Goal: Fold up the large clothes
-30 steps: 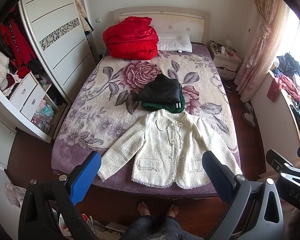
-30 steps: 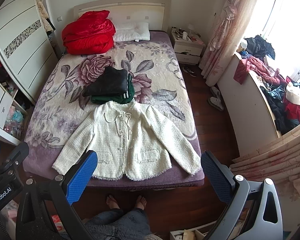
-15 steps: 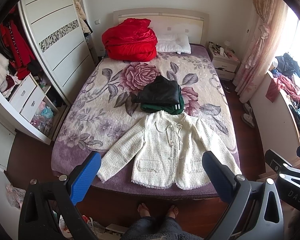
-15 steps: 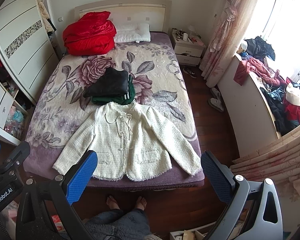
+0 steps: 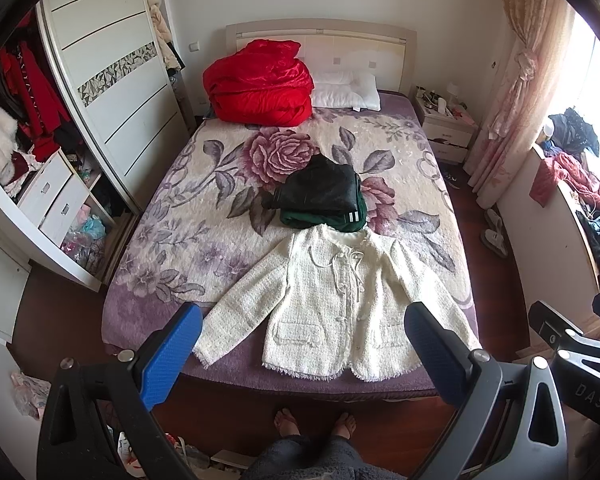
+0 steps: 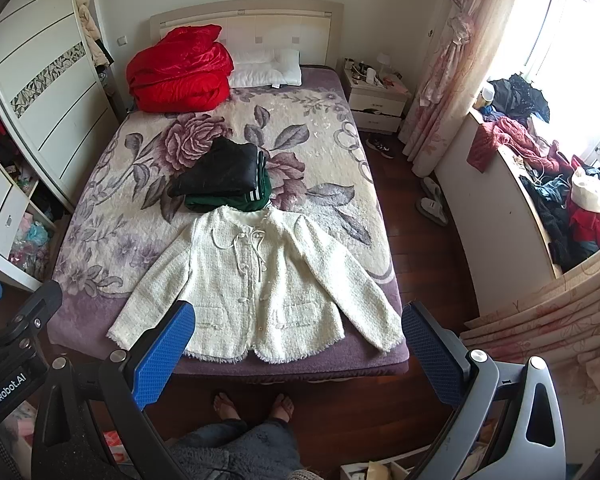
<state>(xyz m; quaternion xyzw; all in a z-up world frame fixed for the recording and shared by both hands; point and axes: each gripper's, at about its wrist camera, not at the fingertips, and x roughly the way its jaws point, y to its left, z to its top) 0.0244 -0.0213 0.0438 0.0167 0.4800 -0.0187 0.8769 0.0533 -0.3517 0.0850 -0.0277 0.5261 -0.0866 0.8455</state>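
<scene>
A cream tweed jacket [image 5: 340,300] lies spread flat, front up, sleeves out, at the near end of the bed [image 5: 188,216]; folded black and green clothes [image 6: 224,180] sit just beyond its collar; the left gripper [image 5: 300,352] and right gripper [image 6: 298,348] hover above the near edge, jaws wide apart, holding nothing.

A lived-in home bedroom: a bed [image 5: 228,216] with a floral blanket, headboard [image 5: 320,34] and pillow [image 5: 346,96] at its head end, a nightstand [image 5: 446,126] beside it, a sliding-door wardrobe [image 5: 112,80] with hanging clothes, tied-back curtains [image 6: 452,52], and clothes heaped on the windowsill [image 6: 548,172].
</scene>
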